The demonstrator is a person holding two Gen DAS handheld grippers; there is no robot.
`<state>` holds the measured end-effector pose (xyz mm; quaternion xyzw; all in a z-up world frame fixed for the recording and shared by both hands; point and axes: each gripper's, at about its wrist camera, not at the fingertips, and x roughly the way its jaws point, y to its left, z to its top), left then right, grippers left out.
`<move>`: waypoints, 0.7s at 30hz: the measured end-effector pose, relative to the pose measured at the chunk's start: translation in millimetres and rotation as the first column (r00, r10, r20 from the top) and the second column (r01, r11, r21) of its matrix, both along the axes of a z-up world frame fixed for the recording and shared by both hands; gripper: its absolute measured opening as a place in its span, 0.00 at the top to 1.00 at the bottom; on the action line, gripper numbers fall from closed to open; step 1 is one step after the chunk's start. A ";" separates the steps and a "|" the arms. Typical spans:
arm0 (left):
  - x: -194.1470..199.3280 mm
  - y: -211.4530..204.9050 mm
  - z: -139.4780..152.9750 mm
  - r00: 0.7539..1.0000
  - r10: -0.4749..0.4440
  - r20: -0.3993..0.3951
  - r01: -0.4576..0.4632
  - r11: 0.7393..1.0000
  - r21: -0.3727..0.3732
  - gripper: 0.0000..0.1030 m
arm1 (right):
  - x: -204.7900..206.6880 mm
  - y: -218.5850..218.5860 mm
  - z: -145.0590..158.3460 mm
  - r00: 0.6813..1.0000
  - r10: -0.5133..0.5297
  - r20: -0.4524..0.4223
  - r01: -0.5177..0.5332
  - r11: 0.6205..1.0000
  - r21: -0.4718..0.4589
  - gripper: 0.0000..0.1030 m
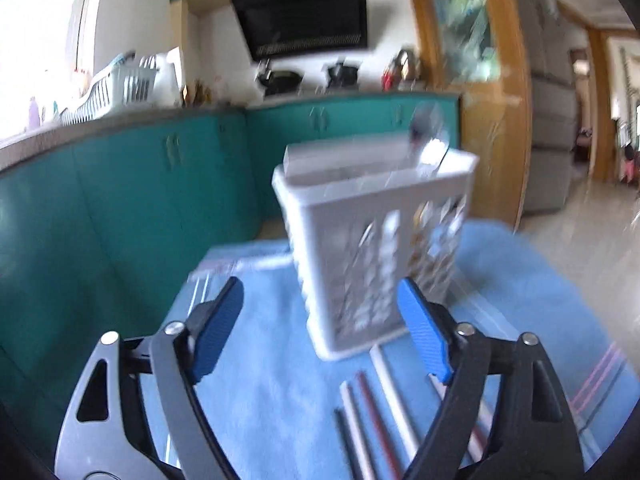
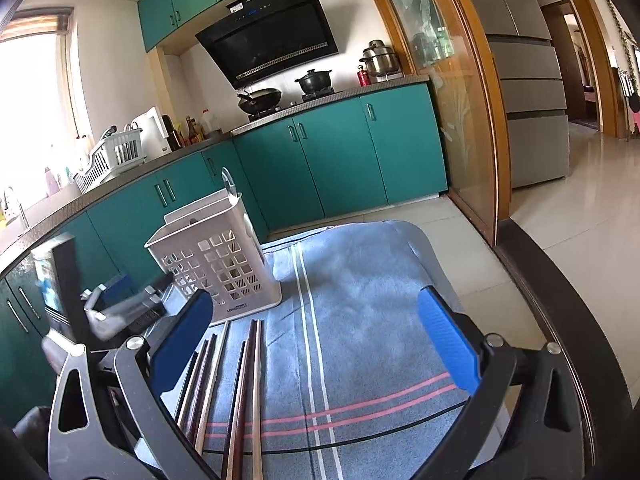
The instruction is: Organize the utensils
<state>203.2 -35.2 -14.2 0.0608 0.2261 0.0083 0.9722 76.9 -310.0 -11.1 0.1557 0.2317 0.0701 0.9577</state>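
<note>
the left gripper [image 1: 320, 332], with blue ribbed pads on grey and black arms, stands released with its jaws wide and nothing pressed between them; past the gap rises the white perforated plastic utensil basket [image 1: 376, 248], blurred in the left wrist view, upright on a light blue towel with white and pink stripes [image 1: 260, 380]. just in front of the basket's base, a row of long thin chopsticks in white, dark red and black [image 1: 380, 408] lies flat on the towel, running toward the camera under the gripper's right-hand finger. the right gripper [image 2: 316, 340] is likewise released, its blue pads far apart over bare towel, gripping nothing. in the right wrist view the chopsticks lie side by side just left of the gap, their far ends touching or nearly touching the basket's foot, and the left gripper shows as a blur beside the basket. behind run teal kitchen cabinets [image 2: 340, 152] and a black range hood [image 2: 272, 48].
</note>
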 end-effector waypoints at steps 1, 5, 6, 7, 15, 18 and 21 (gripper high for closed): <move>5.7 4.2 -6.9 0.999 0.022 -0.027 -0.022 1.000 -0.002 0.28 | 0.1 0.4 -0.6 1.000 0.002 -0.003 -0.002 1.000 -0.002 0.03; 21.1 25.6 -21.8 0.994 0.090 -0.068 -0.091 0.996 -0.008 0.32 | 1.0 0.7 -1.3 1.000 0.007 -0.009 -0.008 1.000 -0.004 0.03; 29.0 29.7 -24.7 0.992 0.094 -0.086 -0.095 0.995 -0.007 0.32 | 1.0 0.6 -1.6 1.000 0.009 -0.011 -0.009 1.000 -0.003 0.03; 34.5 32.8 -26.4 0.991 0.088 -0.104 -0.089 0.996 -0.014 0.31 | 1.4 0.4 -1.6 1.000 0.010 -0.012 -0.010 1.000 -0.002 0.03; 62.2 46.6 -25.6 0.988 0.075 -0.134 -0.077 0.997 -0.012 0.31 | 1.7 4.4 -4.1 1.000 0.021 -0.021 -0.021 1.000 -0.010 0.03; 71.4 55.5 -25.7 0.984 0.084 -0.155 -0.090 0.995 -0.032 0.31 | 3.5 6.5 -5.5 0.999 0.027 -0.033 -0.028 1.000 -0.015 0.03; 74.4 60.1 -25.6 0.983 0.078 -0.165 -0.086 0.995 -0.045 0.31 | 4.1 9.5 -4.5 0.999 0.035 -0.035 -0.036 0.999 -0.019 0.03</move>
